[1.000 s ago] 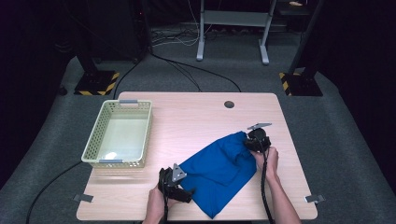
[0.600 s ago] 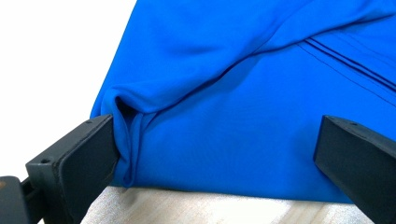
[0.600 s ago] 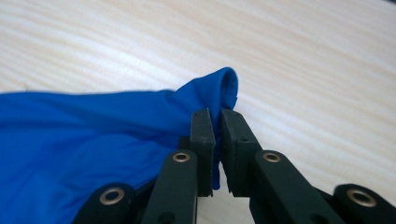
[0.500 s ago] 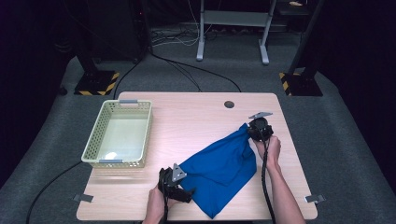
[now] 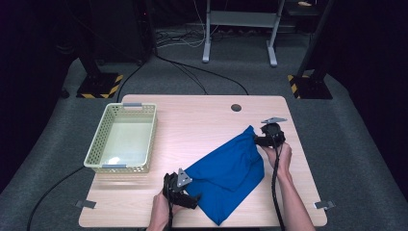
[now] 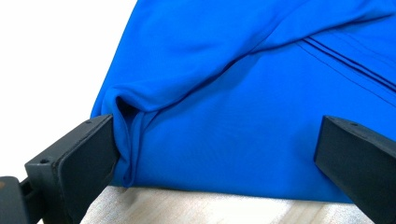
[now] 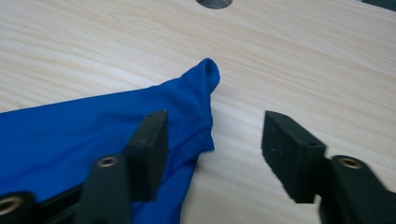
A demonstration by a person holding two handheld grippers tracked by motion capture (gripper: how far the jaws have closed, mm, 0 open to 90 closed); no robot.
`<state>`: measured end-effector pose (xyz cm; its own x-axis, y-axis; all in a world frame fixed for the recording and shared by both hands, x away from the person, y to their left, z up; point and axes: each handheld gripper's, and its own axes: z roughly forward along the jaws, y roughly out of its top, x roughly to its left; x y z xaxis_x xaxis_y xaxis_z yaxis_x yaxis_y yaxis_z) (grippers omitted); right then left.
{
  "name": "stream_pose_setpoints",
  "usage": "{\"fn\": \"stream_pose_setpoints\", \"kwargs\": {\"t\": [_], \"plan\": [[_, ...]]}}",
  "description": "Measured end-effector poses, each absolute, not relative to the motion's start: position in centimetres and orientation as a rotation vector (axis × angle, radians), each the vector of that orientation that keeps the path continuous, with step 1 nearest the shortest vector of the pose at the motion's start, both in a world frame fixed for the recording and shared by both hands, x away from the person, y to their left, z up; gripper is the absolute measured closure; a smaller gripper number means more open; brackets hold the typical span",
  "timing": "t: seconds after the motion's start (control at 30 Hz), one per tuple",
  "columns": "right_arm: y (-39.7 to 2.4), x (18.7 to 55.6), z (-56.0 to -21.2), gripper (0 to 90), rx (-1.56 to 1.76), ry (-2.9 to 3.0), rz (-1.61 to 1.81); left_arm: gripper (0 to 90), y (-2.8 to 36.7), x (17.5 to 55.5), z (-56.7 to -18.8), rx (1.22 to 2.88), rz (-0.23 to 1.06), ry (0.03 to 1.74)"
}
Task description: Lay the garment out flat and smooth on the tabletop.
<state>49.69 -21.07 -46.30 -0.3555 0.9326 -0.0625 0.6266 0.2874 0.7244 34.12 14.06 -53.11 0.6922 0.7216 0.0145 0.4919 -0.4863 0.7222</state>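
A blue cloth (image 5: pixel 226 168) lies spread at an angle on the front right of the wooden table (image 5: pixel 192 120). My right gripper (image 5: pixel 258 140) hovers at the cloth's far corner (image 7: pixel 210 70). Its jaws have just been opening, and in the right gripper view they (image 7: pixel 215 128) stand apart with nothing pressed between them. The corner rests flat on the wood beneath one jaw. My left gripper (image 5: pixel 192 195) sits at the cloth's near left edge. Its jaws (image 6: pixel 217 140) are spread wide, with one pad (image 6: pixel 88 144) touching a fold of the cloth (image 6: pixel 233 93).
A pale yellow plastic basket (image 5: pixel 151 134) with nothing inside stands on the left part of the table. A round cable hole (image 5: pixel 235 107) is in the tabletop near the far edge. Dark floor, cables and stands lie beyond the table.
The right gripper drew the cloth's corner away and to the right, stretching the cloth out, then opened and let the corner drop onto the table. The left gripper kept still.
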Motion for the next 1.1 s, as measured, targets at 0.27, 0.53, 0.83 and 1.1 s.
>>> {"fn": "stream_pose_setpoints", "kwargs": {"t": [0.27, 0.53, 0.83, 1.1], "plan": [[-22.8, 43.8, -47.2, 14.6, 1.348, 2.112, 0.939, 0.0, 12.4, 34.4, -51.3, 2.135, 0.418, 0.923], [-21.8, 39.9, -50.9, 4.2, 1.313, 2.159, 0.901, 0.0, 10.9, 34.9, -52.9, 2.192, 0.415, 0.926], [-21.1, 38.3, -52.7, 6.3, 1.295, 2.167, 0.892, 0.0, 12.1, 34.1, -53.1, 2.186, 0.408, 0.938], [-19.2, 37.1, -53.0, 6.7, 1.267, 2.194, 0.947, 0.0, 14.0, 32.6, -53.2, 2.174, 0.421, 0.971]]}}
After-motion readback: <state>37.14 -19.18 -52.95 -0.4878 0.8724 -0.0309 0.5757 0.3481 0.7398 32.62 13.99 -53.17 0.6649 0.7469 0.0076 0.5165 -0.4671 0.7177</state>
